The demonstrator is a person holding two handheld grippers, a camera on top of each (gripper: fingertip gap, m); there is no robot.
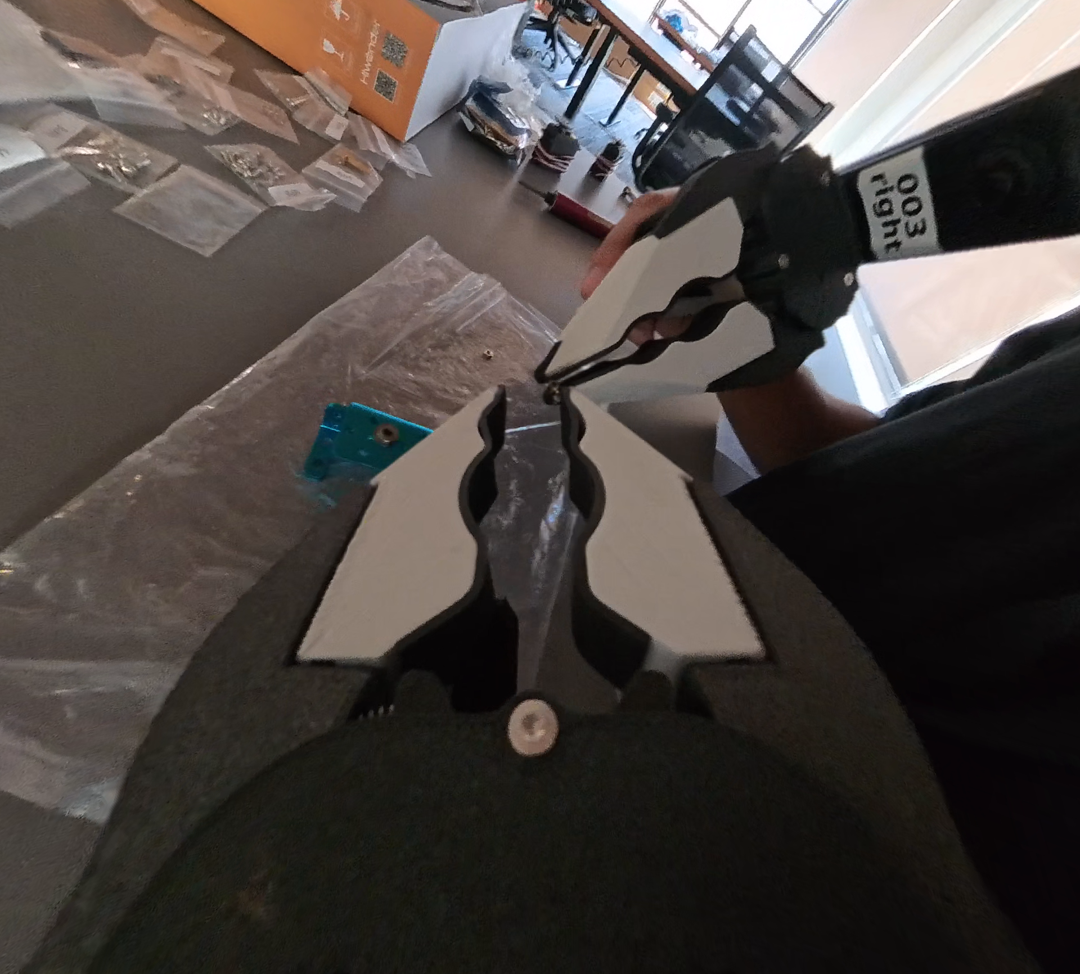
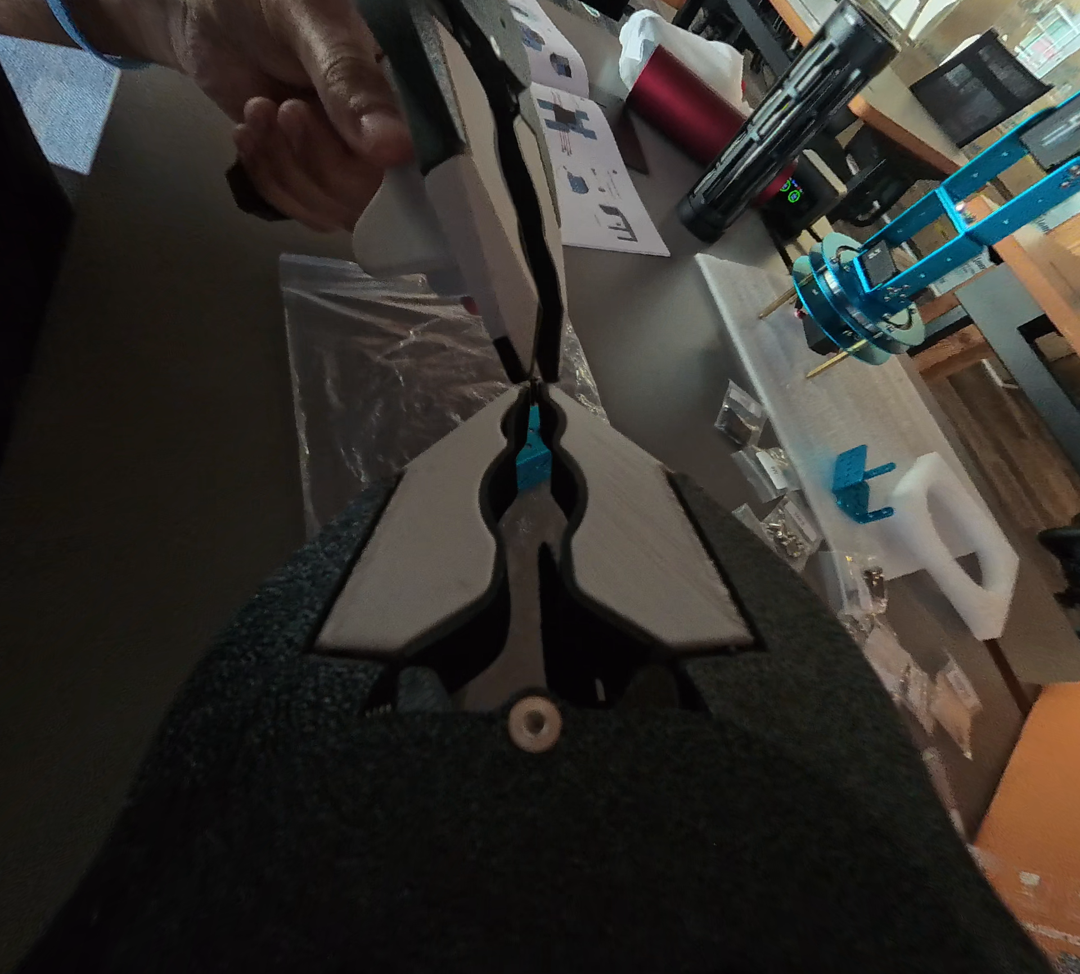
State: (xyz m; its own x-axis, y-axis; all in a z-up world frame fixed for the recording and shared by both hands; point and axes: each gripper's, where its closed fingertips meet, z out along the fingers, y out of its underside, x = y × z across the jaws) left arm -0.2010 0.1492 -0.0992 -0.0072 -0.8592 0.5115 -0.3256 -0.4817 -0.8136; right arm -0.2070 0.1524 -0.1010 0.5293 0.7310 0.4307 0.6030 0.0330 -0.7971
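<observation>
Your left tool (image 1: 529, 399), jaws apart, meets your right tool (image 1: 549, 374) pinching a small dark screw (image 1: 551, 392); below, clear plastic bag (image 1: 234, 478), blue bracket (image 1: 356, 443), counter (image 1: 175, 303).

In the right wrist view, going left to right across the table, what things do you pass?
Clear crinkled plastic bag → open white instruction booklet → black ribbed cylinder → blue metal frame on a round disc base.
</observation>
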